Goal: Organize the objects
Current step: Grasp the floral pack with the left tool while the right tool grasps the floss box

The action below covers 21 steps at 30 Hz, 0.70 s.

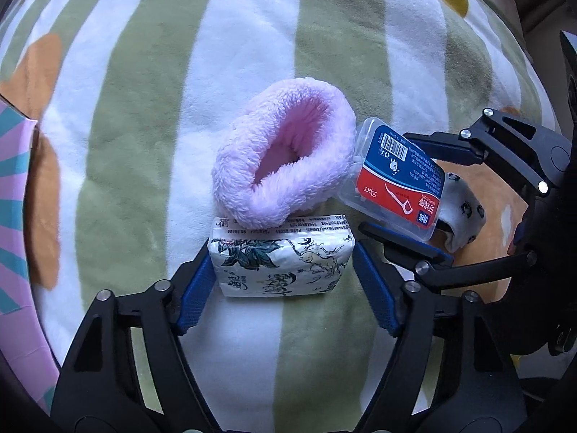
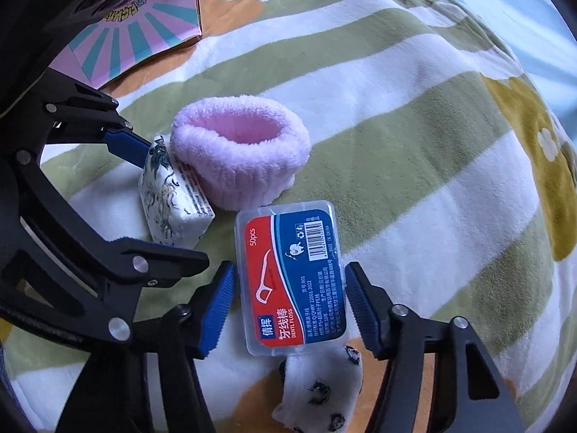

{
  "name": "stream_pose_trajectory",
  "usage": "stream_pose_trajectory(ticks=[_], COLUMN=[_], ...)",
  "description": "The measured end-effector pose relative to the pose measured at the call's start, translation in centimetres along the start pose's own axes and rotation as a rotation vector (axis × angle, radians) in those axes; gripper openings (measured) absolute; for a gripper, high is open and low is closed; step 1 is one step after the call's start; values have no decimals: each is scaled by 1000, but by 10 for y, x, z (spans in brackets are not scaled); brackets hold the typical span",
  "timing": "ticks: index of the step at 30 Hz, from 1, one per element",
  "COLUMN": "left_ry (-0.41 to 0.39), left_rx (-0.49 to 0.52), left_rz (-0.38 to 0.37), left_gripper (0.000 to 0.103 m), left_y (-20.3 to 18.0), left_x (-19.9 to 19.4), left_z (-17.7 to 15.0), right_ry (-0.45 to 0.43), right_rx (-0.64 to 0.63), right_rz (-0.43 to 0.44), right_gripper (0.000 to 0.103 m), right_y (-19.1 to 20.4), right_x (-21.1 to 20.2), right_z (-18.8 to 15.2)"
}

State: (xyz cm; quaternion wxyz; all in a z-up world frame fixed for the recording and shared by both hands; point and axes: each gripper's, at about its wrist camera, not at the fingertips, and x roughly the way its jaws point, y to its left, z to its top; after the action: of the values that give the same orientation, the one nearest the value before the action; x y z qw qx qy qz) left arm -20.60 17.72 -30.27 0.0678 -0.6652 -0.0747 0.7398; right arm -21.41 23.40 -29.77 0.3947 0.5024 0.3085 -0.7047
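Note:
A white printed tissue pack [image 1: 283,258] lies on the striped blanket between the open jaws of my left gripper [image 1: 281,281]; the left pad seems to touch it, the right pad stands apart. A fluffy pink band [image 1: 285,155] rests just beyond it. A clear dental floss box [image 2: 292,278] with a red and blue label lies between the open jaws of my right gripper [image 2: 288,301], with gaps on both sides. The box also shows in the left wrist view [image 1: 396,180], as does my right gripper [image 1: 425,202]. The tissue pack [image 2: 173,198] and pink band [image 2: 239,153] lie left of the box.
A white sock with dark prints [image 2: 321,393] lies under the floss box's near end. A pink and teal striped box [image 2: 137,36] sits at the far left, also in the left wrist view [image 1: 14,238]. The green and white striped blanket [image 1: 144,108] covers everything.

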Motion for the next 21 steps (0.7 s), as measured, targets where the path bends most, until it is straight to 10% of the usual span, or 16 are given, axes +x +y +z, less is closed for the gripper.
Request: stream_pose_trajectory(ticks=[21], left_ry=[-100], left_rx=[35], left_rz=[-19], left_gripper=[59], left_y=[13], left_x=[-67], left_z=[-24], right_ry=[-5], right_rx=[95], right_rz=[-28], right_gripper=[49], right_y=[5], right_x=[-41], right_z=[14])
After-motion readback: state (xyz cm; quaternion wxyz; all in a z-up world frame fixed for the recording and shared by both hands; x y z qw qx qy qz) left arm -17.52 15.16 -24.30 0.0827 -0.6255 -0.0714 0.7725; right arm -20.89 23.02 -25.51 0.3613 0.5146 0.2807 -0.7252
